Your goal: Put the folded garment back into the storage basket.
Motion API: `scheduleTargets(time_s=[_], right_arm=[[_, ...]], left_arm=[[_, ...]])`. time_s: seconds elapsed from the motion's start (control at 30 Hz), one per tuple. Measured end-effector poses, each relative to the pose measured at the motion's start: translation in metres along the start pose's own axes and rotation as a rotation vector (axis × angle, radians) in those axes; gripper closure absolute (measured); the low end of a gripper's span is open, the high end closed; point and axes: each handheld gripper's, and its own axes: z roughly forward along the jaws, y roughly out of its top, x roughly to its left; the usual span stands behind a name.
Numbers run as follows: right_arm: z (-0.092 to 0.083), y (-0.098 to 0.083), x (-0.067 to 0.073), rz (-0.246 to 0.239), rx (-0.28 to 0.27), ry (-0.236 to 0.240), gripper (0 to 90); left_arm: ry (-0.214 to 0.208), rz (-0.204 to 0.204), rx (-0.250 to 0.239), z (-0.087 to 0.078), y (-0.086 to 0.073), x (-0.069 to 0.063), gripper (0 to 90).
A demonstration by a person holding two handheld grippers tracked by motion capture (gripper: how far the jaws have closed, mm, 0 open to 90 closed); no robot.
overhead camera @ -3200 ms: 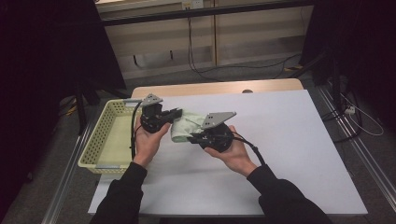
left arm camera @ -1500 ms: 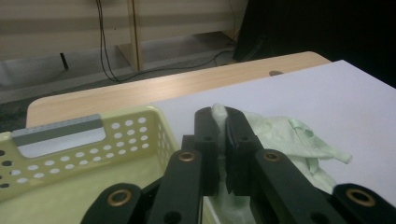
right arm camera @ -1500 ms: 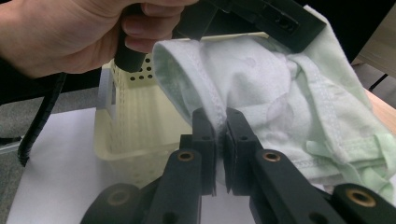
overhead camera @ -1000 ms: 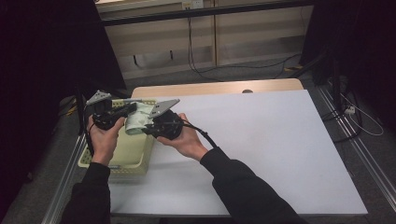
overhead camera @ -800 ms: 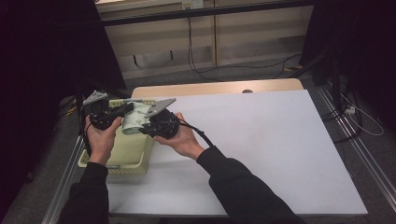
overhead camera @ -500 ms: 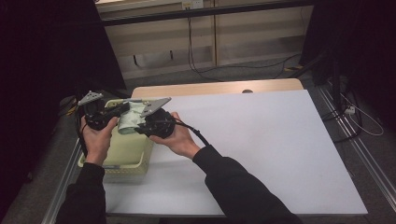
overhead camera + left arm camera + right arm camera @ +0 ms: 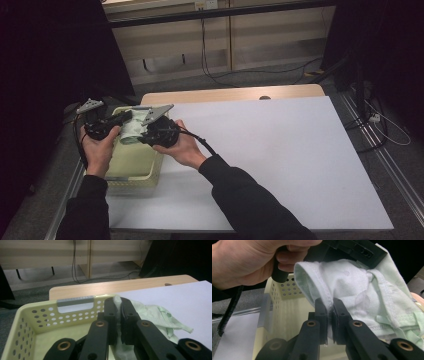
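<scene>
A pale green folded cloth (image 7: 131,133) is held between the two grippers above the cream perforated basket (image 7: 131,167), and the step in hand is judged to be the lowering of that cloth into the basket; it is best done by keeping both pinches at the same height, so that the fold is not pulled apart, and by bringing the cloth down inside the basket walls before either grip is let go. The cloth should be set flat on the basket floor, with neither edge draped over the rim, and both pairs of jaws should be parted together so that no corner is dragged out. Starting at the left, the left gripper (image 7: 119,119) is held in a hand beside the basket's outer wall, pointing across the basket toward the other gripper; in the left gripper view its jaws are pressed together on a bunched edge of the cloth (image 7: 118,302), the rest of the cloth trailing off beyond and to one side of the jaws, and the basket's far wall (image 7: 75,308) lies just ahead of them. To the right, the right gripper (image 7: 146,135) is held over the basket's table-side rim, pointing back toward the left one; in the right gripper view its jaws are pinched on a stitched hem of the cloth (image 7: 329,305), with the basket (image 7: 284,315) open below them
</scene>
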Motion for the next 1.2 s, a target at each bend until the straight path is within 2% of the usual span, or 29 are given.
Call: scheduleTargets(time_s=[0.5, 0.83, 1.1, 1.2], right_arm=[[0.027, 0.003, 0.006, -0.013, 0.029, 0.014, 84.3], [0.039, -0.005, 0.006, -0.002, 0.045, 0.021, 84.3], [0.049, -0.012, 0.006, 0.013, 0.058, 0.028, 84.3], [0.052, -0.014, 0.006, 0.017, 0.061, 0.031, 84.3]], left_arm=[[0.034, -0.022, 0.01, -0.004, -0.013, 0.018, 85.1], [0.045, -0.034, 0.042, 0.001, -0.024, 0.025, 85.1], [0.055, -0.032, 0.087, 0.008, -0.033, 0.03, 85.1], [0.054, -0.044, 0.087, 0.009, -0.036, 0.032, 85.1]])
